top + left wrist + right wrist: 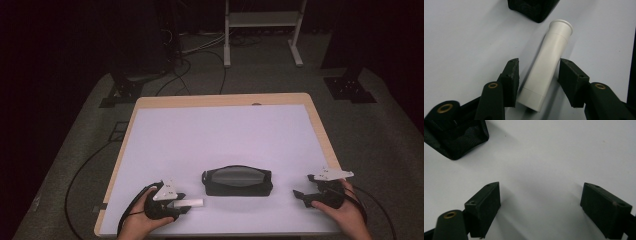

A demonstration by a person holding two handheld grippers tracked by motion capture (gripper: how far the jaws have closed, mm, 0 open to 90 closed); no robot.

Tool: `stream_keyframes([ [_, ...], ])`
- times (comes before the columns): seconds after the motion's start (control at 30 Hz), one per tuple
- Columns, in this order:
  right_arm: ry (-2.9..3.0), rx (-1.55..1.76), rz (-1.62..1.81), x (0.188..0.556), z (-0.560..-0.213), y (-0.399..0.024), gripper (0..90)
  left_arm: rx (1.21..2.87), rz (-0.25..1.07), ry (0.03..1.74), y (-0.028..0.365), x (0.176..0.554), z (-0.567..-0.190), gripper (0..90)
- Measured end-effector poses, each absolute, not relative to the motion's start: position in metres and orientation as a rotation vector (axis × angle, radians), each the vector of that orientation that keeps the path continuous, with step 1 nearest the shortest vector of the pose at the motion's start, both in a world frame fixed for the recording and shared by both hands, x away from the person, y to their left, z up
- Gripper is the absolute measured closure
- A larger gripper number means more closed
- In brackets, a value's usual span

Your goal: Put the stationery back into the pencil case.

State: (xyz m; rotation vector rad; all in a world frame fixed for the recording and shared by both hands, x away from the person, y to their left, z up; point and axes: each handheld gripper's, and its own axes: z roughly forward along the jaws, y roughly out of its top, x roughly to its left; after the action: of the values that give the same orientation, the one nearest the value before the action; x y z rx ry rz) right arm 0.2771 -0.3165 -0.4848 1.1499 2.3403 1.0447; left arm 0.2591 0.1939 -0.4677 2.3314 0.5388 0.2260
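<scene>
The white tube (545, 66) lies flat on the bench (220, 132) near its front left edge, flared end toward the black pouch (237, 181) and just short of it. The left hand-held gripper (538, 75) straddles the tube's lower half: the left pad touches or nearly touches the tube wall, while the right pad stands slightly off it (a thin gap and shadow show in the left gripper view), so the jaws are not yet clamped. The pouch sits at the bench's front centre, between the two hands. The right hand-held gripper (540, 202) rests low over bare bench surface at the front right, jaws wide apart with nothing between them, well apart from the pouch.
</scene>
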Motion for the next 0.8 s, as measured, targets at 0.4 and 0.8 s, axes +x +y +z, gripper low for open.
stream_keyframes([
  [0.4,2.34,1.15,1.045,0.2772,-0.4848,-0.3165,15.3,2.325,0.231,0.533,0.1973,0.2573,-0.4678,65.5],
  [0.8,2.341,1.15,1.047,0.2772,-0.4848,-0.3166,15.3,2.309,0.225,0.531,0.1997,0.2574,-0.4686,70.9],
])
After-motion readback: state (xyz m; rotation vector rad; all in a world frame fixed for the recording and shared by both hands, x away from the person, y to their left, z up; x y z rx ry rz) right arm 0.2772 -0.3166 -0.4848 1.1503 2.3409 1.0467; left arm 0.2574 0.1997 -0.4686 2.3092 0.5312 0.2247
